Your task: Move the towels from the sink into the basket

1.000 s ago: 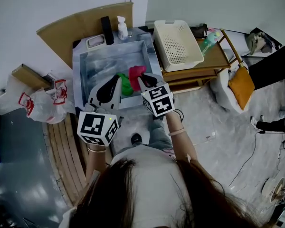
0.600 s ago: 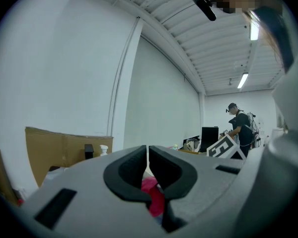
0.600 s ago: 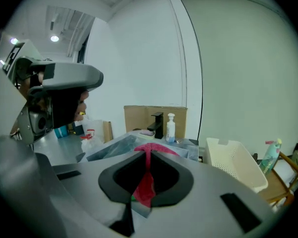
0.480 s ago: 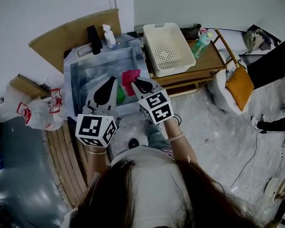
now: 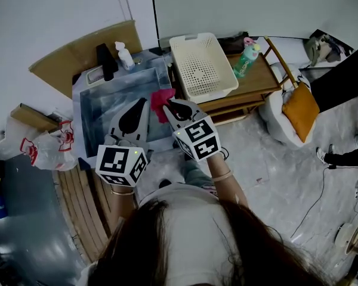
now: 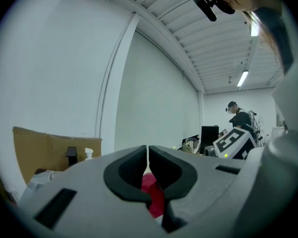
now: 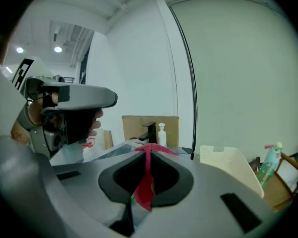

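1. The right gripper (image 7: pixel 148 151) had its jaws clamped on the red towel (image 7: pixel 146 182), which hung over the right side of the sink (image 5: pixel 101 103), near the basket (image 5: pixel 210 70).
2. The left gripper (image 6: pixel 148 150), just beside it, had its jaws closed together, with nothing visibly pinched.
3. The basket stood on a wooden table (image 5: pixel 259 70) beside the sink.

Both arms reach forward, side by side. Left gripper (image 5: pixel 142 103) about level, jaws together – only hairline slit between pads. Right gripper (image 5: pixel 170 105) just beside it, tipped slightly down, jaws clamped on red towel (image 5: pixel 160 96), cloth pinched between pads. Marker cubes face up toward head camera. Left hand (image 7: pixel 26 119) wrapped round its gripper's handle – fingers curled.
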### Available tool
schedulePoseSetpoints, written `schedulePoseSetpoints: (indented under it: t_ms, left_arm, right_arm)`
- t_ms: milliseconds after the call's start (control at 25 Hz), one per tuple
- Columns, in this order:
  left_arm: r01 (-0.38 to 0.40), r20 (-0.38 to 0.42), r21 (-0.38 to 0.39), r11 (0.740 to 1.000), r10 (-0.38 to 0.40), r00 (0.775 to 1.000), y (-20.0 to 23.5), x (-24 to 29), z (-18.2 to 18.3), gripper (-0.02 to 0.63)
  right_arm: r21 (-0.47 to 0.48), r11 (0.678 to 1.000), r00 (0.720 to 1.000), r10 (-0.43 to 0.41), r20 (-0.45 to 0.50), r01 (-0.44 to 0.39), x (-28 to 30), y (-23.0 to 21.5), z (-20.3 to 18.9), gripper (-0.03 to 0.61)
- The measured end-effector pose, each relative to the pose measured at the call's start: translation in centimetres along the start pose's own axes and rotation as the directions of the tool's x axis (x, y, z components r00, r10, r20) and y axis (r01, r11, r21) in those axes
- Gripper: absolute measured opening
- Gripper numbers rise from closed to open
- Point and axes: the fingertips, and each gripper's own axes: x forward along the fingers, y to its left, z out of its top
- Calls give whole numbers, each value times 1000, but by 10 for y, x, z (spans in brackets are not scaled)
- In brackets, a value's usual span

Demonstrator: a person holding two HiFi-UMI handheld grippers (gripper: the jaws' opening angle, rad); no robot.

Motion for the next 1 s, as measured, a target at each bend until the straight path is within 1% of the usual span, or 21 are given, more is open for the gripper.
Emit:
schedulePoseSetpoints:
  t_ms: [200, 360, 600, 1000]
  left_arm:
    - [17, -3, 4, 1000, -17, 1000, -10, 26, 2, 9]
    - [24, 3, 9, 1000, -25, 1000, -16, 45, 4, 9]
    - [42, 0, 15, 999, -42, 999, -27, 75, 6, 9]
    - [80, -10, 23, 997, -80, 997, -48, 124, 5, 9]
  right_arm:
    - [25, 1000, 1000, -7, 26, 7, -10, -25, 7, 46]
    - [34, 999, 999, -23, 46, 22, -18, -46, 12, 46]
    - [73, 996, 994, -56, 89, 49, -32, -82, 21, 46]
    - [88, 990, 988, -118, 96, 110, -46, -146, 22, 46]
